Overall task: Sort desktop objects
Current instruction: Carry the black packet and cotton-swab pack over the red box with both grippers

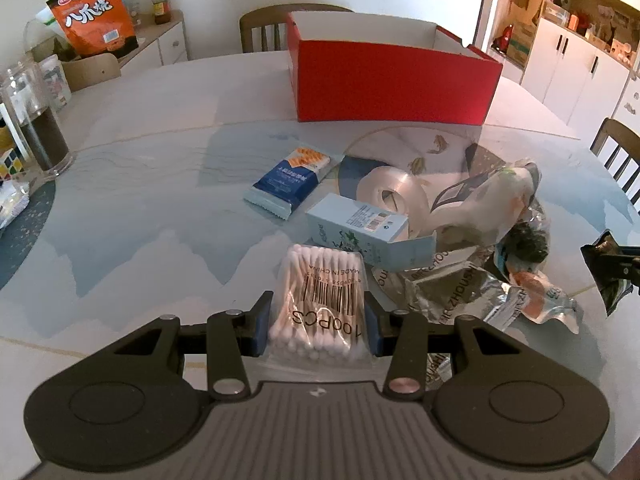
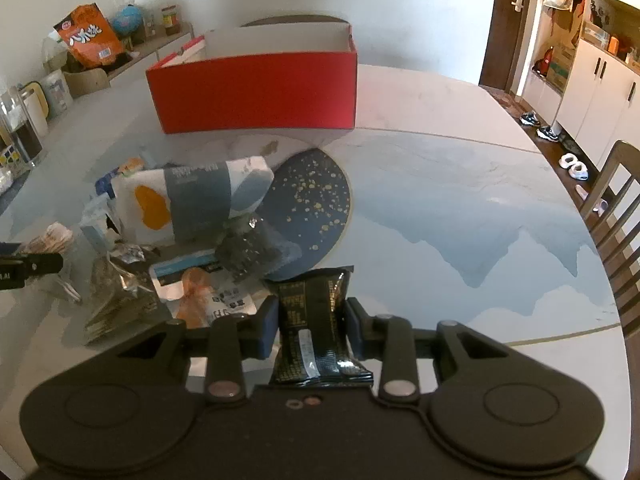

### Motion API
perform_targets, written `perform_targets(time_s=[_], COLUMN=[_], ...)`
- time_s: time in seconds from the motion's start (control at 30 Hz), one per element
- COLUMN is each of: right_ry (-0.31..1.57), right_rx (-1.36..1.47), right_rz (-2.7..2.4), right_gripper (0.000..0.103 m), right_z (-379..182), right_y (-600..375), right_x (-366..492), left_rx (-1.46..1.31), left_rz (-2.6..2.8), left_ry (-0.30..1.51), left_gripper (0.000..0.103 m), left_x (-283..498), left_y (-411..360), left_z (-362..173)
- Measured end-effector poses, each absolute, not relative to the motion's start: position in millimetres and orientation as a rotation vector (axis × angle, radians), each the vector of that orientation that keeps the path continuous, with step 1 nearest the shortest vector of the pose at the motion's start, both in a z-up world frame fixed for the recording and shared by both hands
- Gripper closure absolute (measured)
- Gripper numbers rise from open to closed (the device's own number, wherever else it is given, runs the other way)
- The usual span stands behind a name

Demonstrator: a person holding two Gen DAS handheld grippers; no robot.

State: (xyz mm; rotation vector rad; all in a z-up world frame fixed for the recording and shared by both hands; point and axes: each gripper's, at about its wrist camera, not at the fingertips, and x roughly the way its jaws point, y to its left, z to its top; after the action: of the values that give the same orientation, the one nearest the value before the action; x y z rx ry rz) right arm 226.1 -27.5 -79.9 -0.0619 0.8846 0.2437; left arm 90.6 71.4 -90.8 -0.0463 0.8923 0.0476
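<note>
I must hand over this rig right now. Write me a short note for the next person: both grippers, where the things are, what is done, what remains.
Left gripper: shut on the cotton swab bag.
Right gripper: shut on the black snack packet.
Red box: at the far side of the table; its inside is not visible.
Left on the table: blue packet, tape roll, small carton, wrappers.

Walls: plain white, lit evenly by daylight.
Table (image 2: 460, 184): large, rounded edge, glossy top printed with blue mountains.
Chairs: wooden chair (image 1: 262, 26) at far side; slatted chair (image 2: 616, 200) at right.
Sideboard (image 1: 160, 42): low, white, along left wall.
Cupboards (image 2: 592, 80): white doors, black handles, at right.
Door (image 2: 508, 20): dark wood.
Floor: shoes (image 2: 540, 126) lined beside cupboards.
</note>
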Motion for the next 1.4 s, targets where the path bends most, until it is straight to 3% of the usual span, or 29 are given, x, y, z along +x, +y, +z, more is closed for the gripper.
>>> perform_targets(time_s=[1.4], right_ry=[0.697], right_rx=[-0.022], right_rz=[0.371], right_gripper=[0.069], right_z=[53.9], right_y=[-53.9], right_x=[210.5], left_rx=[0.026], left_rz=[-0.008], left_ry=[0.736], left_gripper=[0.059], left_x=[85.2], left_y=[23.0], left_z=[29.8])
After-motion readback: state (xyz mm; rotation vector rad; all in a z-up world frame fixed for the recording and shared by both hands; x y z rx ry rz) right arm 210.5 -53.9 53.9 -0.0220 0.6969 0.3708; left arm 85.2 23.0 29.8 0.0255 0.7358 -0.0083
